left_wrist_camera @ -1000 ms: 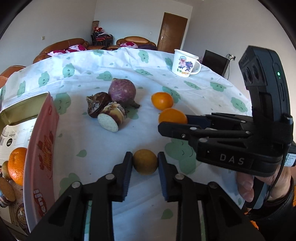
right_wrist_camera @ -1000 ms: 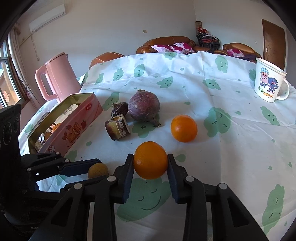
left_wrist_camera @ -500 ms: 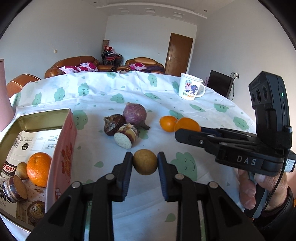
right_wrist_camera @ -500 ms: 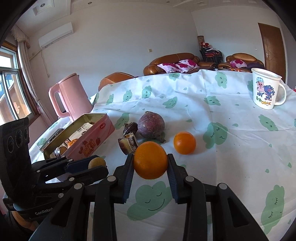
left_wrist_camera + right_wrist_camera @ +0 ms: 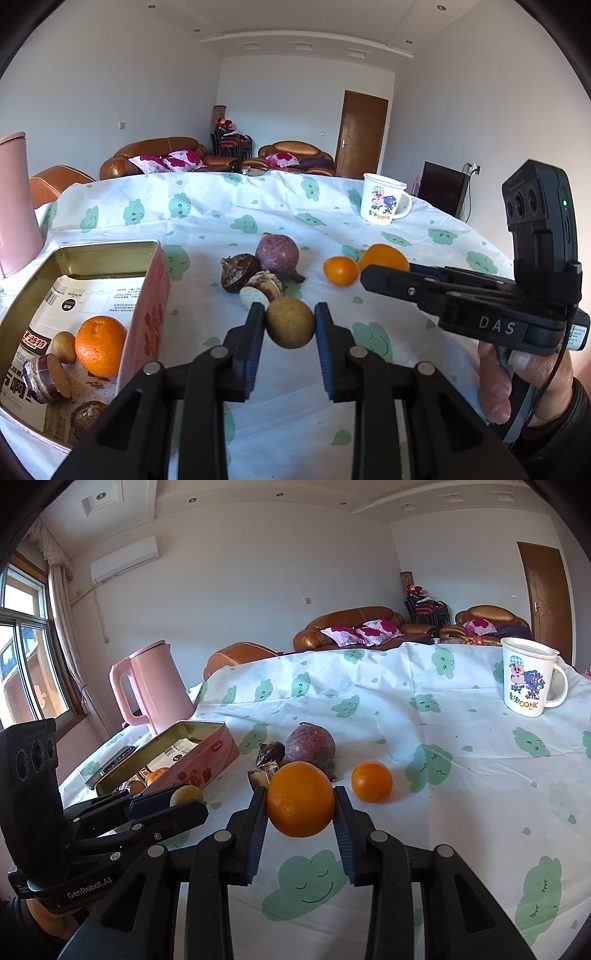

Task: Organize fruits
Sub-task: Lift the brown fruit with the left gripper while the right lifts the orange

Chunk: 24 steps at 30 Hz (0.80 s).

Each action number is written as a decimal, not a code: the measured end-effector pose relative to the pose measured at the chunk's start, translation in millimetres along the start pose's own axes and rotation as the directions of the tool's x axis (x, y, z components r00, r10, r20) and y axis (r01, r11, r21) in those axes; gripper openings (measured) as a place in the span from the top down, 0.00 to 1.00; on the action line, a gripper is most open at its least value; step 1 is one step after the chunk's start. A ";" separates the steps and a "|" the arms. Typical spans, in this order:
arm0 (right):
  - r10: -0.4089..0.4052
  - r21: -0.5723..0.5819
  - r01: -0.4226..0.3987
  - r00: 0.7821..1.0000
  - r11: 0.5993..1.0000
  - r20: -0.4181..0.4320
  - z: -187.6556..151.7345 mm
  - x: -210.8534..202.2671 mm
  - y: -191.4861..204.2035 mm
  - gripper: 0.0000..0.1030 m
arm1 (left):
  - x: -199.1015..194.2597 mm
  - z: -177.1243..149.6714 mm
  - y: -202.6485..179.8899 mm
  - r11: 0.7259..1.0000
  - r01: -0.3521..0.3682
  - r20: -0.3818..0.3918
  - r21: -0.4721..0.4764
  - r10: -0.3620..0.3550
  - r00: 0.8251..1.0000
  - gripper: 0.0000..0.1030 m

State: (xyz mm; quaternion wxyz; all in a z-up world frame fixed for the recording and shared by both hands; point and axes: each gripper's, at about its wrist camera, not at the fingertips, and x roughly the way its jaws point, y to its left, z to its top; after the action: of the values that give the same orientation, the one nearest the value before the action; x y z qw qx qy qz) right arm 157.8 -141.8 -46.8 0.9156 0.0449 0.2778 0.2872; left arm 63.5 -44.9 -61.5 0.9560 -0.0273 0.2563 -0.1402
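Observation:
My left gripper (image 5: pixel 290 323) is shut on a small brown round fruit (image 5: pixel 290 322) and holds it above the table, right of the open pink tin (image 5: pixel 149 310). The tin holds an orange (image 5: pixel 99 345), a small brown fruit and wrapped items. My right gripper (image 5: pixel 300 799) is shut on a large orange (image 5: pixel 300 798), lifted off the cloth. A smaller orange (image 5: pixel 371 781), a purple round fruit (image 5: pixel 309 746) and dark cut pieces (image 5: pixel 269 762) lie on the table beyond. The left gripper also shows in the right wrist view (image 5: pixel 186 798).
A pink kettle (image 5: pixel 147 688) stands behind the tin (image 5: pixel 207 755) at the left. A white cartoon mug (image 5: pixel 528 677) stands at the far right of the table. The tablecloth (image 5: pixel 461 738) is white with green clouds. Sofas stand beyond the table.
Both grippers have risen with their fruits and tilted up, so the table looks lower and farther. The tin's inside has come into fuller view on the left.

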 end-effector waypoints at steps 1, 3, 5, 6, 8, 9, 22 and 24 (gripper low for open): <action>0.001 -0.003 -0.001 1.000 1.000 0.005 -0.1 -0.8 0.5 0.65 | -1.3 -0.3 -0.3 1.000 -0.002 0.007 0.002 0.002 1.000 0.72; 0.002 -0.006 -0.002 1.000 1.000 0.014 0.1 -2.6 1.1 0.65 | -3.6 -0.7 -0.5 1.000 -0.005 0.021 0.004 0.005 1.000 0.72; 0.003 -0.009 -0.003 1.000 1.000 0.022 0.1 -3.4 1.3 0.65 | -5.6 -1.2 -0.9 1.000 -0.008 0.034 0.006 0.008 0.999 0.72; 0.003 -0.011 -0.003 1.000 1.000 0.025 0.1 -3.9 1.5 0.65 | -6.6 -1.3 -0.9 1.000 -0.009 0.040 0.007 0.009 0.999 0.72; 0.003 -0.013 -0.003 0.999 1.000 0.032 0.0 -5.2 1.7 0.65 | -8.7 -1.9 -1.2 1.000 -0.009 0.050 0.010 0.009 0.999 0.72; 0.003 -0.014 -0.002 0.999 1.000 0.035 0.0 -5.7 1.8 0.65 | -9.2 -1.9 -1.5 1.000 -0.011 0.055 0.012 0.010 0.998 0.72; 0.003 -0.035 0.000 0.996 0.999 0.087 -2.0 -14.7 5.3 0.65 | -17.5 -4.1 -5.3 0.999 -0.038 0.105 0.030 0.034 0.994 0.72; 0.005 -0.039 -0.001 0.995 0.999 0.095 -2.3 -16.3 6.0 0.65 | -18.2 -4.6 -7.2 0.998 -0.046 0.110 0.039 0.041 0.993 0.72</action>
State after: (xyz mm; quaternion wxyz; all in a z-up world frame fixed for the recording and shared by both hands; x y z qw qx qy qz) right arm 142.4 -146.0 -39.4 0.9280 0.0411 0.2282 0.2915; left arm 44.2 -46.6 -55.9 0.9718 -0.0095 0.2012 -0.1229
